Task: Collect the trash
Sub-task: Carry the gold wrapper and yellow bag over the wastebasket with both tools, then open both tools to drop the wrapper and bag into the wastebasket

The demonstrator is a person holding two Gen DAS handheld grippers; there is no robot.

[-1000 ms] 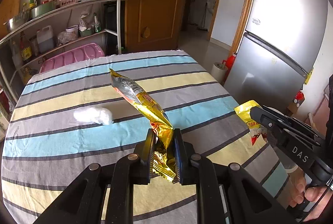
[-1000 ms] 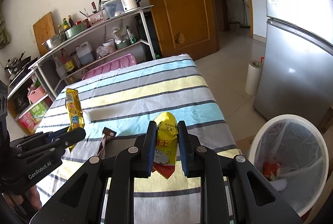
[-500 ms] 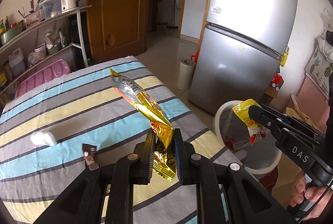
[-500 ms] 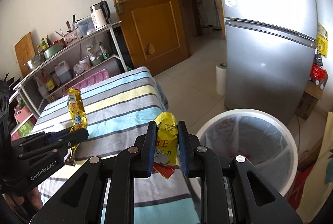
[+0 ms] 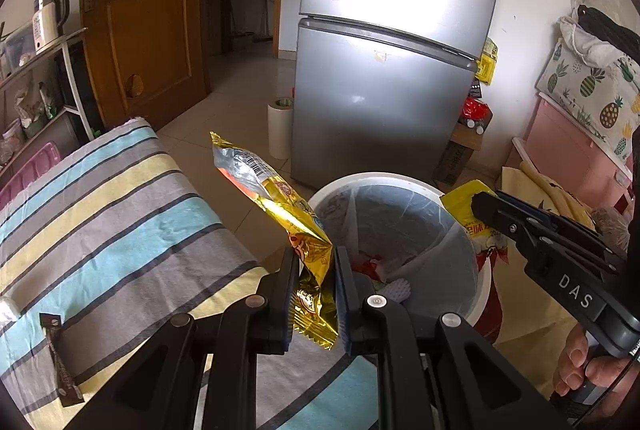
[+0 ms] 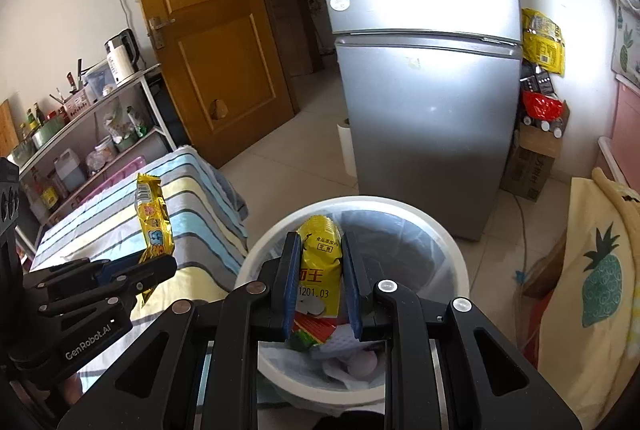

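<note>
Foil wrappers number two: left gripper [image 5: 316,270] pinches gold wrapper [image 5: 276,202], right gripper [image 6: 320,270] pinches yellow wrapper [image 6: 320,262].

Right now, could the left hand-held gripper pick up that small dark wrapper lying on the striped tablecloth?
Probably not as things stand. The left hand-held gripper is shut on the gold snack bag, so its jaws are full. The dark wrapper lies uncovered on the tablecloth, but the bag would have to go first.

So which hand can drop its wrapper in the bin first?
Probably the right. Its tool holds the yellow packet right over the bin. The left tool with the gold wrapper is at the table's edge, beside the bin.
</note>
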